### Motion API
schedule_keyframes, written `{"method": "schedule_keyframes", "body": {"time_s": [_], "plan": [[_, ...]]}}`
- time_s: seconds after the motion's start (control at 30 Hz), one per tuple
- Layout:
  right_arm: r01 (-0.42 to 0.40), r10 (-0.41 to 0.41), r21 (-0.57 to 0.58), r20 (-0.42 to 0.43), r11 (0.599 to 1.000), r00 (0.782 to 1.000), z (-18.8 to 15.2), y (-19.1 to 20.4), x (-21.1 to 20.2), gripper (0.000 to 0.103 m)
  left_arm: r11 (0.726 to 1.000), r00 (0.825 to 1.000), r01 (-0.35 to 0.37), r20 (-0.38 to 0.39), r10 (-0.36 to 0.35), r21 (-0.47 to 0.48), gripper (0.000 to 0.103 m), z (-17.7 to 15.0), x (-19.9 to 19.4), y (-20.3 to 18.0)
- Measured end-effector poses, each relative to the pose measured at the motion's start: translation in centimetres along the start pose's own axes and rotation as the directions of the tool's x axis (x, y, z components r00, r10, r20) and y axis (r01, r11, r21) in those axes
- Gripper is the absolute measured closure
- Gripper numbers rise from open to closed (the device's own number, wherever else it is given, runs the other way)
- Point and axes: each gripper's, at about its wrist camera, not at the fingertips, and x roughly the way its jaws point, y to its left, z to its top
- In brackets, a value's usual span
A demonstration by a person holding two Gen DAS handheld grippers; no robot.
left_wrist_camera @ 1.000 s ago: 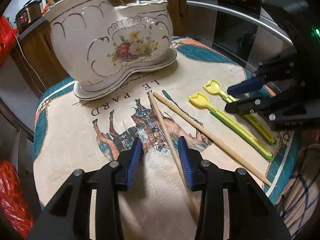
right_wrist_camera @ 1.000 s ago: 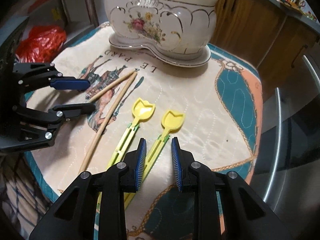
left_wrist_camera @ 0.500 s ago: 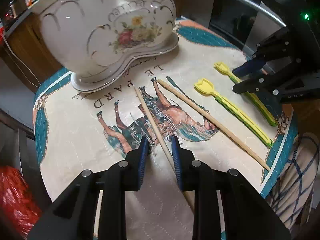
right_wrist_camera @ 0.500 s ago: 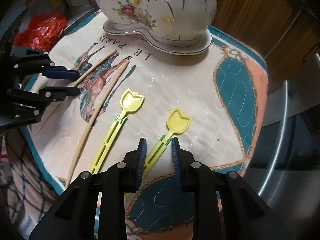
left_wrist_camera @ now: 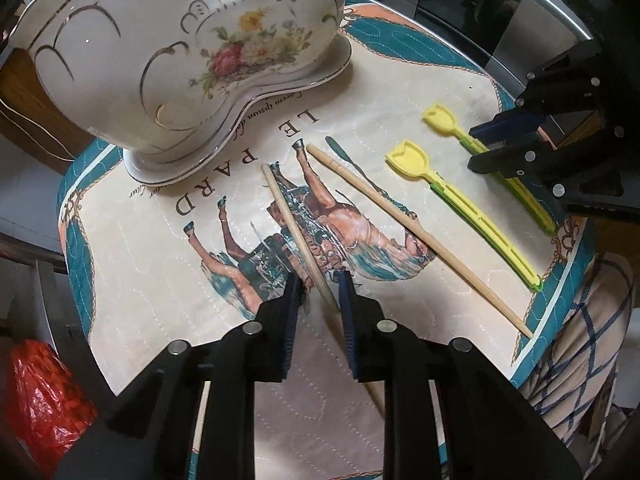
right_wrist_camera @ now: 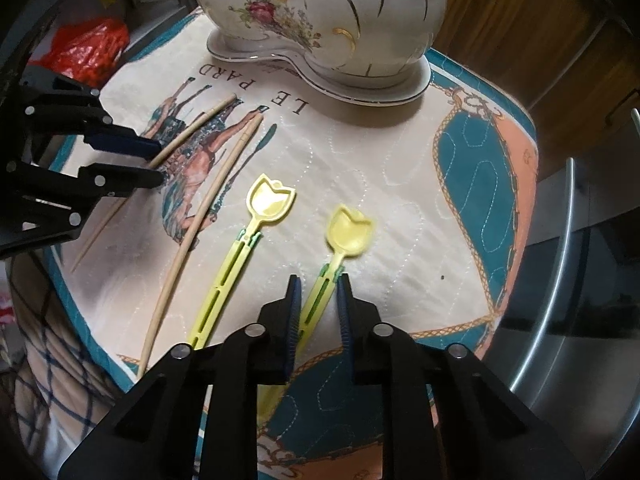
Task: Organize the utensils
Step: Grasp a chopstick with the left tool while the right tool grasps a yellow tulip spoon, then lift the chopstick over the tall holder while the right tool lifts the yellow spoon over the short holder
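Observation:
Two wooden chopsticks and two yellow tulip-shaped spoons lie on a printed quilted cloth [left_wrist_camera: 160, 280]. My left gripper [left_wrist_camera: 319, 282] straddles the near chopstick [left_wrist_camera: 294, 232], jaws narrowly apart around it. The second chopstick [left_wrist_camera: 416, 236] lies to its right. My right gripper [right_wrist_camera: 318, 286] straddles the handle of the right spoon [right_wrist_camera: 348, 228], jaws narrowly apart; it also shows in the left wrist view [left_wrist_camera: 516, 148]. The left spoon [right_wrist_camera: 264, 208] lies beside it. The white floral ceramic holder [left_wrist_camera: 172, 48] stands at the back on its dish.
A red plastic bag [left_wrist_camera: 40, 408] lies below the table's left side. Wooden cabinets [right_wrist_camera: 540, 20] stand behind the holder. A steel appliance with a bar handle [right_wrist_camera: 560, 280] is on the right. A checked cloth [left_wrist_camera: 580, 352] hangs at the table's near edge.
Both grippers moved forward and down onto their utensils. The left jaws narrowed from wide open around the near chopstick. The right spoon shifted right, away from the left spoon.

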Motion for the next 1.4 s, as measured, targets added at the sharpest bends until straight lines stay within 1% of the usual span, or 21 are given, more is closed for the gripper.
{"method": "schedule_keyframes", "body": {"time_s": [0.07,0.17,0.27,0.37,0.5,0.6,0.67,0.73,0.77,0.8,0.83,0.9,0.93,1.0,1.03,1.07,1.1,1.13,1.23,1.37,1.4], "plan": [[0.0,0.0,-0.005,0.015,1.0,1.0,-0.1,0.3,0.0,0.092,1.0,1.0,0.012,0.013,-0.011,-0.014,0.09,-0.8,-0.2,0.1],[0.003,-0.003,-0.005,0.028,1.0,1.0,-0.2,0.6,-0.1,0.093,0.999,0.999,0.029,0.035,-0.027,-0.035,0.098,-2.0,-0.3,0.2],[0.008,-0.008,-0.007,0.042,1.0,0.999,-0.4,0.5,-0.3,0.093,0.998,0.997,0.04,0.063,-0.037,-0.046,0.098,-3.1,-0.4,0.3],[-0.001,0.001,-0.002,0.094,1.0,0.996,-0.4,0.4,-1.2,0.093,0.997,0.99,0.053,0.131,-0.046,-0.049,0.098,-4.5,-1.6,0.7],[-0.035,0.03,0.025,0.197,0.999,0.98,-0.4,-0.2,-2.9,0.093,0.996,0.971,0.068,0.235,-0.051,-0.062,0.098,-6.0,-3.7,1.2],[-0.072,0.058,0.037,0.3,0.997,0.952,-0.3,-0.3,-4.7,0.093,0.993,0.944,0.085,0.324,-0.055,-0.08,0.098,-7.1,-5.7,1.9],[-0.089,0.07,0.038,0.357,0.995,0.932,-0.3,-0.2,-5.7,0.093,0.99,0.917,0.105,0.395,-0.059,-0.096,0.098,-7.7,-7.0,2.3],[-0.119,0.089,0.043,0.423,0.992,0.902,-0.2,-0.3,-6.6,0.093,0.987,0.891,0.127,0.448,-0.07,-0.098,0.098,-8.3,-7.9,2.8],[-0.125,0.093,0.043,0.444,0.991,0.891,-0.2,-0.4,-7.0,0.093,0.984,0.868,0.14,0.491,-0.07,-0.108,0.098,-8.6,-8.6,3.0],[-0.131,0.095,0.044,0.471,0.99,0.877,-0.2,-0.2,-7.4,0.093,0.982,0.854,0.151,0.515,-0.075,-0.109,0.098,-8.4,-8.9,3.1],[-0.149,0.105,0.047,0.507,0.988,0.856,-0.2,-0.2,-7.8,0.093,0.98,0.837,0.163,0.542,-0.075,-0.115,0.098,-8.2,-9.2,3.0],[-0.169,0.111,0.055,0.554,0.984,0.825,0.0,-0.3,-8.4,0.093,0.975,0.788,0.184,0.612,-0.07,-0.125,0.098,-7.6,-9.9,3.2],[-0.188,0.12,0.057,0.584,0.981,0.803,0.0,-0.3,-8.8,0.093,0.974,0.775,0.187,0.628,-0.066,-0.128,0.098,-7.5,-10.1,3.7],[-0.205,0.123,0.062,0.619,0.977,0.776,0.2,-0.1,-9.2,0.093,0.969,0.734,0.198,0.677,-0.048,-0.146,0.098,-6.8,-10.7,4.0],[-0.213,0.124,0.063,0.643,0.975,0.756,0.4,-0.1,-9.4,0.093,0.965,0.706,0.214,0.707,-0.044,-0.154,0.098,-6.7,-11.1,4.5],[-0.217,0.123,0.063,0.658,0.974,0.743,0.5,-0.1,-9.6,0.093,0.962,0.685,0.221,0.728,-0.033,-0.163,0.098,-6.4,-11.2,4.8],[-0.222,0.119,0.067,0.677,0.973,0.726,0.7,-0.2,-9.8,0.093,0.96,0.67,0.225,0.742,-0.027,-0.169,0.098,-6.4,-11.5,5.1],[-0.221,0.113,0.07,0.689,0.973,0.716,0.9,-0.4,-9.9,0.093,0.956,0.646,0.236,0.763,-0.02,-0.174,0.098,-6.2,-11.7,5.5],[-0.232,0.101,0.078,0.736,0.97,0.669,1.5,-0.9,-10.3,0.093,0.951,0.611,0.251,0.792,-0.011,-0.18,0.098,-5.6,-12.1,6.3],[-0.255,0.103,0.078,0.772,0.964,0.627,2.3,-1.9,-10.9,0.093,0.939,0.578,0.269,0.816,0.02,-0.214,0.098,-5.4,-12.0,8.0],[-0.256,0.104,0.075,0.778,0.964,0.619,2.6,-2.0,-11.0,0.093,0.936,0.576,0.272,0.817,0.027,-0.222,0.098,-5.5,-12.1,8.4]]}}
